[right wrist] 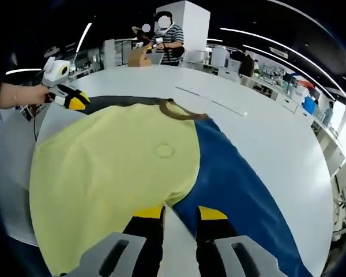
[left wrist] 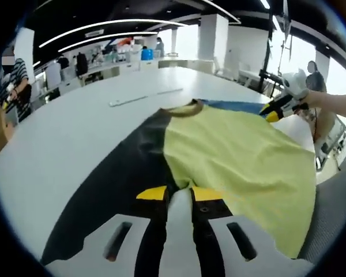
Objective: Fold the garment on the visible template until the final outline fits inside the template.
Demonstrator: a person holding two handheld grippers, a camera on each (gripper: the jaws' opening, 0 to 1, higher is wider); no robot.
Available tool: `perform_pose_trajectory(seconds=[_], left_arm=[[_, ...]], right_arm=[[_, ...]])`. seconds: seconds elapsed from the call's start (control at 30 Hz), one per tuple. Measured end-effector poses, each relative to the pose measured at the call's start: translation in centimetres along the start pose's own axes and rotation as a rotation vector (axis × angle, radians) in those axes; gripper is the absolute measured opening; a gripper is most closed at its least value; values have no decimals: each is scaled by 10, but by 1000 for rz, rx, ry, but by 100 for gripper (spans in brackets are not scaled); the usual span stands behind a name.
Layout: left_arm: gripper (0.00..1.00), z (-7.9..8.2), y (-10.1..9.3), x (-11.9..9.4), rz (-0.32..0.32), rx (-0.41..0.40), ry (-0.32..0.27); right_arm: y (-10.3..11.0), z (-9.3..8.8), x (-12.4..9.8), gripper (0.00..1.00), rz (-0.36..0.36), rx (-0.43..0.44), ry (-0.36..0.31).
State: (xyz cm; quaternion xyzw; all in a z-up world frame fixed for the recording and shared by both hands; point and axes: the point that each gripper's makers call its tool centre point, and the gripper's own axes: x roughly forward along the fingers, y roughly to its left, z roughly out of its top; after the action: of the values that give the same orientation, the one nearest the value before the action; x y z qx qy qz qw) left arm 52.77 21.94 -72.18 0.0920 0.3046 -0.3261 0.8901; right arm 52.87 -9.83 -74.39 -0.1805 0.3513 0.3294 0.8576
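Yellow shirt lies flat on the white bench, over the dark template. Left gripper and right gripper each have fingers pinching a hem corner of the shirt, likely to lift for a fold.

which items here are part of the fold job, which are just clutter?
Job:
- yellow T-shirt with brown collar
- dark blue template mat under it
- left gripper, jaws on the shirt's edge
- right gripper, jaws on the shirt's edge

Clutter:
- long white strip on the table
- brown cardboard box
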Motion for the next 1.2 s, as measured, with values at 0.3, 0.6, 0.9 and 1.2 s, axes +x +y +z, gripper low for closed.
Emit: perform_pose_trajectory(seconds=[0.3,0.6,0.9,1.2], left_arm=[[11,-7,0,15,-24,68,34],[10,-8,0,25,-34,133,50],[8,-12,-2,31,-45,184,67],[2,-9,-1,33,-42,64,27]], right_arm=[[3,-2,8,10,29,-126,35],[5,1,13,6,45,-155,31],[7,1,14,1,47,-119,24],[5,2,14,0,43,-73,12]])
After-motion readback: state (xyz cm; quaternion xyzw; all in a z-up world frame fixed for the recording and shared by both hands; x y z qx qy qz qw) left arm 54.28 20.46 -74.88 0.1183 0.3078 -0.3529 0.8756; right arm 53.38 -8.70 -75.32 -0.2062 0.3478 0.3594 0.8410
